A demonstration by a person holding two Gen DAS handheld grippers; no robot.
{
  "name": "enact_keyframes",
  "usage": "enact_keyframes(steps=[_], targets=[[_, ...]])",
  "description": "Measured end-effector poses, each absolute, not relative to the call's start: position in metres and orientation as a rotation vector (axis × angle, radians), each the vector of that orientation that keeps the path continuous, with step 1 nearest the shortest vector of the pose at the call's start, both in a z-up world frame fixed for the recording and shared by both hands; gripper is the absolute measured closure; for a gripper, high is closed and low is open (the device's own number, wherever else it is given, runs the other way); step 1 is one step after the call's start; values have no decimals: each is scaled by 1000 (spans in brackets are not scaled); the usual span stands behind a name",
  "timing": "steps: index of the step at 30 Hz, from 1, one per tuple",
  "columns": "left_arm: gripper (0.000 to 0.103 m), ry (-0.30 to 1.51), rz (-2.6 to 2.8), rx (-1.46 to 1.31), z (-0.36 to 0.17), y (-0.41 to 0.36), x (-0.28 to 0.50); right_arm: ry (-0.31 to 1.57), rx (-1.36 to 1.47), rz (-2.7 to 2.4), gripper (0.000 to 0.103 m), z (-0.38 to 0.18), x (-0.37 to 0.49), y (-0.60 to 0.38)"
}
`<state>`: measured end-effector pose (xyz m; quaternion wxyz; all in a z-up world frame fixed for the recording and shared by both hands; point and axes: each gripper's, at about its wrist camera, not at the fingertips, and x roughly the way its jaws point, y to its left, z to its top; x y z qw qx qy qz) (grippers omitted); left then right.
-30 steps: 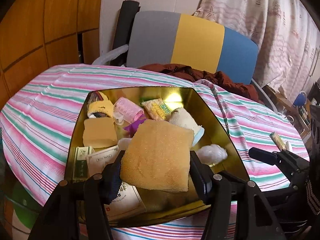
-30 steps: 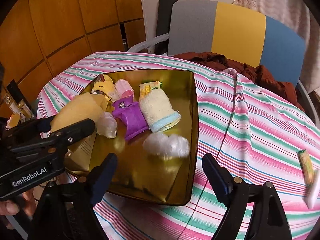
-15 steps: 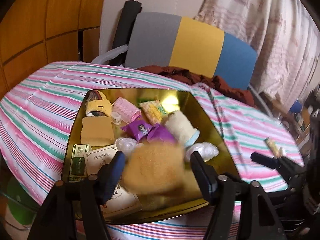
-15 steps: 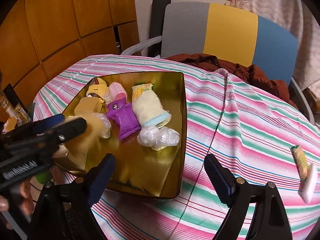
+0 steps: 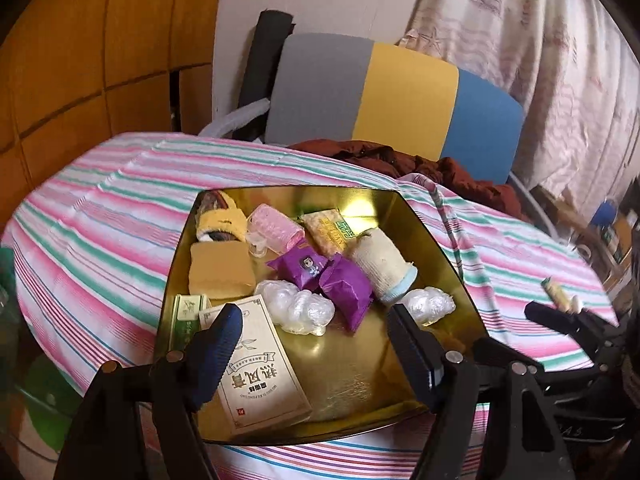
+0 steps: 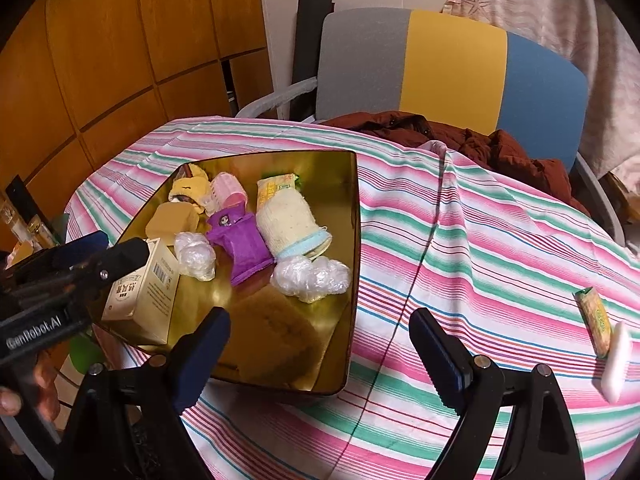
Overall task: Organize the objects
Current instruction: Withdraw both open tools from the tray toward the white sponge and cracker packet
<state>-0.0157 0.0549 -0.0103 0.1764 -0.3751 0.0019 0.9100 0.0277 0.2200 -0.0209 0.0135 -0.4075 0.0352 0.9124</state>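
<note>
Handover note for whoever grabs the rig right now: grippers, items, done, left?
Left gripper: open, empty, over the near end of the gold tray.
Right gripper: open, empty, over the tray's near right corner and the striped cloth beside it.
Done: the tan sponge lies in the tray's near end, with the box, purple packets, rolled cloth and the rest.
Left: the yellow-green packet and the white piece lie together on the cloth, far right, outside the tray. They are likely next, nearest the right gripper.
</note>
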Motion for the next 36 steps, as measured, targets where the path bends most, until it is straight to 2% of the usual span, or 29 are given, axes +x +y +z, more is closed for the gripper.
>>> enact_keyframes(steps=[10,17,36], targets=[[28,120,2609,-1000,1,64,-9,71,-1241,2839,11,-9,36,224],[28,163,2578,-956,7,73,-2,121,-1232,2780,11,-5,41,248],[28,272,2460,-900,15,126,-3,419,-1180,2436,11,-3,80,391]])
